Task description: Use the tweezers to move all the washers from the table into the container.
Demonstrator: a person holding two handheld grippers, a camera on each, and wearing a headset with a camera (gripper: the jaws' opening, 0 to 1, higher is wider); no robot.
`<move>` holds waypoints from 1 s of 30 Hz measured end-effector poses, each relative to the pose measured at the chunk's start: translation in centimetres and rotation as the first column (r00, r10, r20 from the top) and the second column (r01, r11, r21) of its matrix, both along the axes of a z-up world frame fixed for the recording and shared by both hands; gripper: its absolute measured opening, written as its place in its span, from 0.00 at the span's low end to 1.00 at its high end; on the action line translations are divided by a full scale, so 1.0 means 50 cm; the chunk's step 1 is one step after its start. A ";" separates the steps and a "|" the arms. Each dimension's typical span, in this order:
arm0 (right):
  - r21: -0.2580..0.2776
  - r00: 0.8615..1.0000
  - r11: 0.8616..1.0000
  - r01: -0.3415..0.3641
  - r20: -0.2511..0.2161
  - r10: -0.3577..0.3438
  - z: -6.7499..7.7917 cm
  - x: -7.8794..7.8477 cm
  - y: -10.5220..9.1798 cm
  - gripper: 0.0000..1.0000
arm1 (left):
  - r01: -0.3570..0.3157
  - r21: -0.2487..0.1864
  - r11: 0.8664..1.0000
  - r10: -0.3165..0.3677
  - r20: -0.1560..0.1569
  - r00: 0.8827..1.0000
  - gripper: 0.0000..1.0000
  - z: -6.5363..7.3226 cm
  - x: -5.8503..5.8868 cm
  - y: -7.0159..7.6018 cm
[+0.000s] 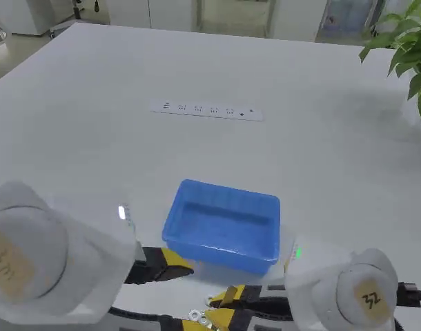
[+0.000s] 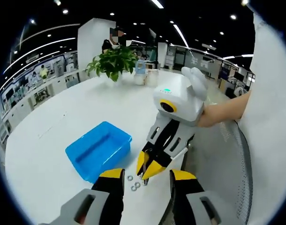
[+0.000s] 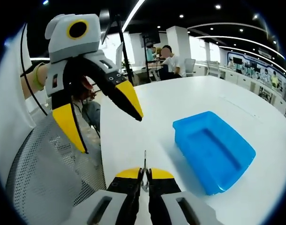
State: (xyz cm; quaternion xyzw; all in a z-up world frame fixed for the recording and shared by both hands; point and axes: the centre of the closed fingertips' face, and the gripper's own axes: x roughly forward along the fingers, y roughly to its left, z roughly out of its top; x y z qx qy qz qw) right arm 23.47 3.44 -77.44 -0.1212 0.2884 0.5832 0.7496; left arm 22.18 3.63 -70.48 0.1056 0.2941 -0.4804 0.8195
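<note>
— What are you holding?
— My right gripper (image 3: 144, 174) is clamped on the tweezers (image 3: 144, 161); my left gripper (image 3: 110, 131) gapes wide, empty
— The washers (image 2: 133, 183)?
— On the table (image 2: 44, 178), at the blue container's (image 2: 89, 169) near side

Bright blue container (image 1: 221, 227) on a plain white table (image 1: 197, 69). Silver washers (image 1: 197, 316) just in front of the container. Left gripper (image 2: 147, 177) and right gripper (image 3: 144, 176), near the container: white bodies, black jaws, yellow tips. Green leafy plant (image 1: 407, 55) beyond the container.
</note>
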 end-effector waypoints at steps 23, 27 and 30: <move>0.109 0.992 0.986 0.124 -0.002 -0.124 0.122 0.053 -0.055 0.01 | -0.317 -0.226 0.921 0.356 0.162 0.920 0.82 0.068 0.043 0.057; 0.116 0.988 0.981 0.153 0.012 -0.155 0.136 0.083 -0.067 0.02 | -0.342 -0.213 0.915 0.379 0.172 0.909 0.82 0.052 0.044 0.063; 0.122 0.983 0.976 0.181 0.011 -0.183 0.142 0.106 -0.073 0.02 | -0.359 -0.192 0.913 0.392 0.179 0.902 0.87 0.032 0.044 0.064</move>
